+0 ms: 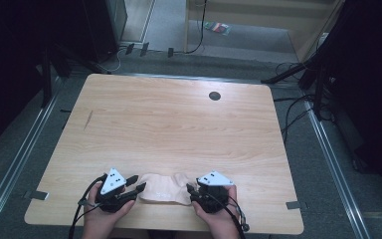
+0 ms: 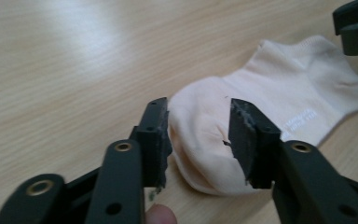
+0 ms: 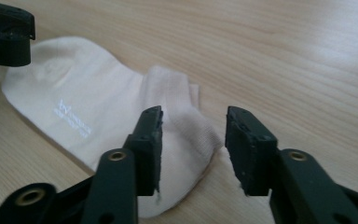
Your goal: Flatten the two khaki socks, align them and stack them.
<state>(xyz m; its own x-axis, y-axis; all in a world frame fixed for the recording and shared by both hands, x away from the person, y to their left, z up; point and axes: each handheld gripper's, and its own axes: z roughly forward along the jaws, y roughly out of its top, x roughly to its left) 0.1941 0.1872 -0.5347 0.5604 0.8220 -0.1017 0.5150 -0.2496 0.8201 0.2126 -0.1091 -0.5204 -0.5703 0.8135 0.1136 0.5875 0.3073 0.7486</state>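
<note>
Both tongs are black, each topped by a grey three-cornered plate with small dark marks. The left tongs, at the lower left of the high view, trail a black cable off the bottom edge. The right tongs, lower centre-right, trail one too. Their arms carry brass-ringed holes and blocky, worn pads. The forearms are bare, unsleeved.

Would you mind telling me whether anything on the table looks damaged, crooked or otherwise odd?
Little stands out. The pale sock lies slightly rumpled at the table's near edge, between the open left gripper and open right gripper. The left gripper's pads look chipped along their edges.
</note>
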